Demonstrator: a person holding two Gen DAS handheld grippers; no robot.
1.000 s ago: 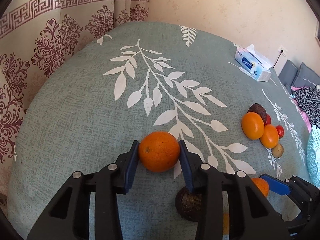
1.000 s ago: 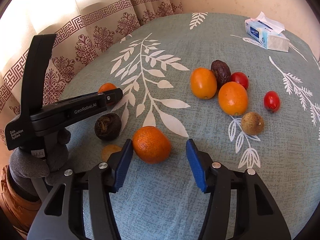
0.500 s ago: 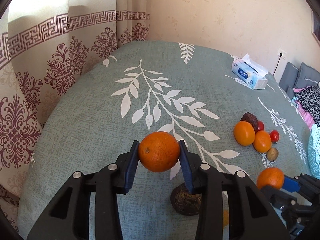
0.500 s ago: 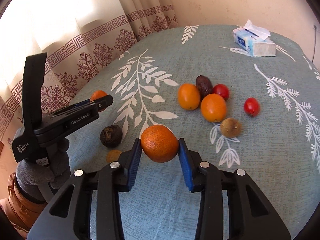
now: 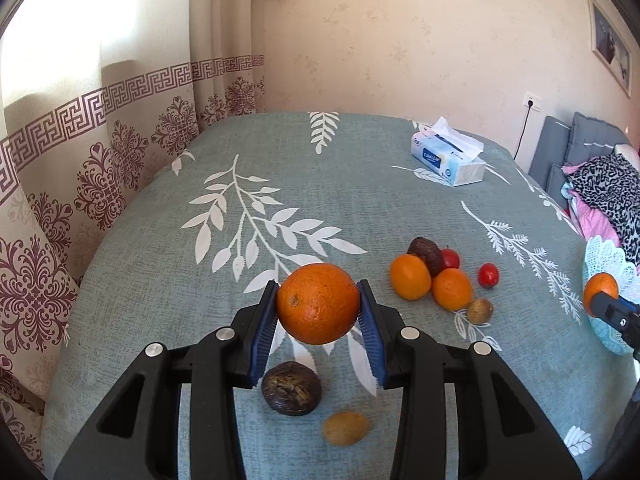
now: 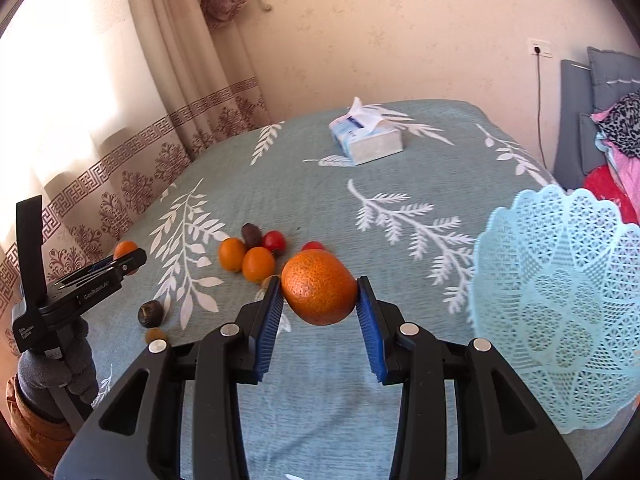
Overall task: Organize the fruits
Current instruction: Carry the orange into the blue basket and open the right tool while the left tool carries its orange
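1. Left wrist view: our left gripper [image 5: 319,306] is clamped on a large orange [image 5: 318,303], the blue pads pressing its two sides at its widest part — a grip that, we judge, keeps a round fruit from rolling out. The orange hangs clear of the grey-green leaf-print cloth [image 5: 168,280], above a dark wrinkled fruit [image 5: 291,388] and a small brownish fruit [image 5: 345,427] lying on the cloth. Its skin is deep orange and pitted, with a small brown scar on the left face.

2. Same view, to the right: a cluster of loose fruit [image 5: 434,276] — two smaller oranges, a dark one, red ones — lies unsorted on the cloth, well apart from the tissue box [image 5: 448,157].

3. Right wrist view: our right gripper [image 6: 320,295] is likewise closed on a second orange [image 6: 319,286], held off the cloth and tilted slightly. The pale blue lattice basket [image 6: 560,300] stands just to its right, so we judge this orange is headed there. The skin is bright and dimpled, slightly oval in outline.

4. Same view, far left: the left gripper shows from the side, with its orange at the tip.
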